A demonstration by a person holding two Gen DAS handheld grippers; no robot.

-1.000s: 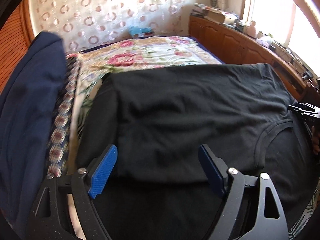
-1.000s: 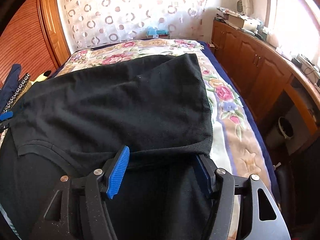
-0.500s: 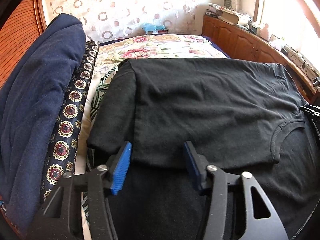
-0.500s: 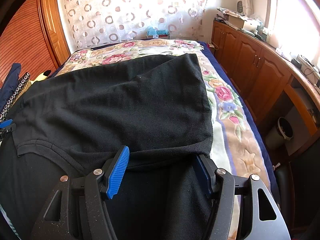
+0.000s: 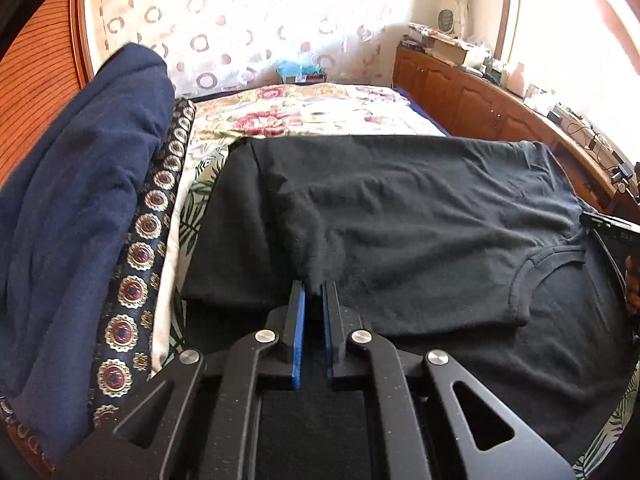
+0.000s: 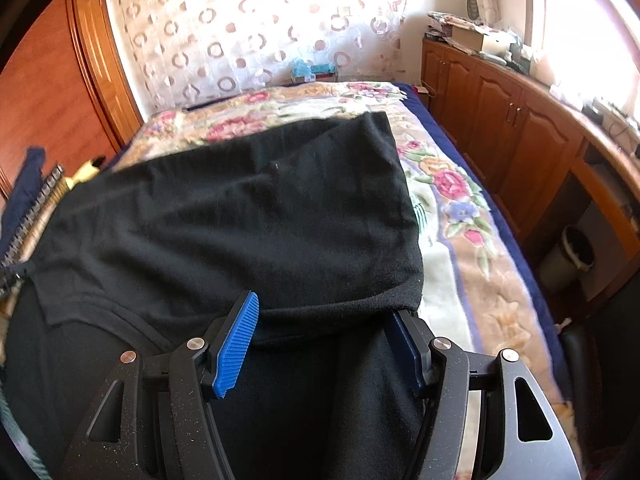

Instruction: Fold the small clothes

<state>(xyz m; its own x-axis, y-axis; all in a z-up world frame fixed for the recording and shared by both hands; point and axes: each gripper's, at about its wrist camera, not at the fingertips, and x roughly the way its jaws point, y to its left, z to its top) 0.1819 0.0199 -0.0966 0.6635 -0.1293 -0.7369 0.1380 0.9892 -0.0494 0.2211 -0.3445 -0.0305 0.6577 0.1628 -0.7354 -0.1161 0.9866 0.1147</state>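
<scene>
We see the black shirt [image 5: 400, 208] spread on the floral bedspread [image 5: 320, 108]. Our left gripper [image 5: 314, 292] pinches its bunched near edge; our right gripper [image 6: 324, 320] is closing, pads straddling the hem.

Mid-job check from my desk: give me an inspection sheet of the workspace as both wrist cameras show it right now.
Surface: floral bedspread on the bed.
Job's things: black cotton T-shirt, partly folded, spread across the bedspread.
Clutter: navy blue garment and dark medallion-patterned cloth beside the shirt.
Grippers: left gripper shut on the shirt's folded edge; right gripper open, jaws closing slightly, shirt hem between the pads.
Cables: nothing seen on the bed.
Surroundings: wooden cabinets, circle-print curtain, small bin.
</scene>
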